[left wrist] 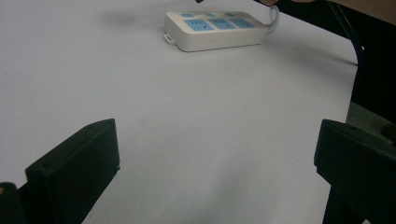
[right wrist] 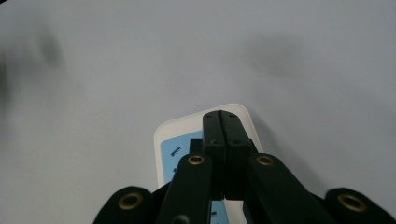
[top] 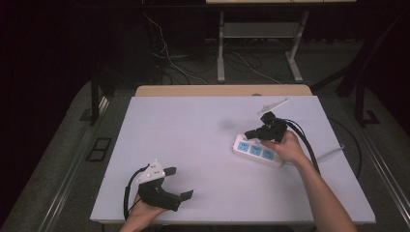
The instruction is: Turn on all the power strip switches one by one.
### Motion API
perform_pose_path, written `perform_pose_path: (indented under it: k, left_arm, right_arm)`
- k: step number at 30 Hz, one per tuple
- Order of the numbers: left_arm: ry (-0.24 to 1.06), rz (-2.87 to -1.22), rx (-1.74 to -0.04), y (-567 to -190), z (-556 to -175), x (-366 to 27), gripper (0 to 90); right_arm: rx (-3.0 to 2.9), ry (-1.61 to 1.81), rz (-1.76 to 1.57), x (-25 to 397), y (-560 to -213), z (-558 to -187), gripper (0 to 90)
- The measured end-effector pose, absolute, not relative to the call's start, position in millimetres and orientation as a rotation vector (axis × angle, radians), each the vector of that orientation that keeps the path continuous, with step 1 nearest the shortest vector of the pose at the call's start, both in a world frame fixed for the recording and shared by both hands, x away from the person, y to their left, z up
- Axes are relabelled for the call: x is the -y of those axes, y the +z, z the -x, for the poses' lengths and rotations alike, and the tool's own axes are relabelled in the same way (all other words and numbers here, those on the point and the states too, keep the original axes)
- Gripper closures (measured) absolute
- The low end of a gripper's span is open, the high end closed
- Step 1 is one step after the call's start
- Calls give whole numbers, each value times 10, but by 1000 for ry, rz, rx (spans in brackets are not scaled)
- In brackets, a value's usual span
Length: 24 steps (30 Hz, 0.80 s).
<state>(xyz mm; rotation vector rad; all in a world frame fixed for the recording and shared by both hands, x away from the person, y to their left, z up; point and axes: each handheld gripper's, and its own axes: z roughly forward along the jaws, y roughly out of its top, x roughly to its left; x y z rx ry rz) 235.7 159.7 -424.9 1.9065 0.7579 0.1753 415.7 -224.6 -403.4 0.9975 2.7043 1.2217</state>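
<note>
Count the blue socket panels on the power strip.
3, in a row along the top of the power strip; the right claw hovers over one end, possibly hiding more.

I see matte black grippers: the right gripper (right wrist: 223, 135) has brass-ringed holes, the left gripper (top: 176, 182) a grey plate, seemingly dotted.

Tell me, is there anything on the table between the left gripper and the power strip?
No, just bare white table between the left gripper and the power strip. The high view and the left gripper view both show it.
</note>
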Motion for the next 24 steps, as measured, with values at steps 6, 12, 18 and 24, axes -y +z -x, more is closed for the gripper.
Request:
perform_pose_path:
  k: [6, 12, 18, 24]
  left_arm:
    - [174, -1901, -759, -4245, -2350, -1595, 0]
    - [173, -1896, -760, -4245, -2351, -1595, 0]
    - [174, -1892, -763, -4244, -2349, -1596, 0]
    - [176, -1888, -769, -4247, -2354, -1598, 0]
  right_arm:
    - [-2688, 1221, -1000, 2294, -3949, -4058, 876]
    - [-2637, 1243, -1029, 2410, -3840, -3928, 715]
    - [-2570, 1242, -1085, 2559, -3749, -3763, 428]
    - [-2501, 1254, -1150, 2689, -3700, -3552, 142]
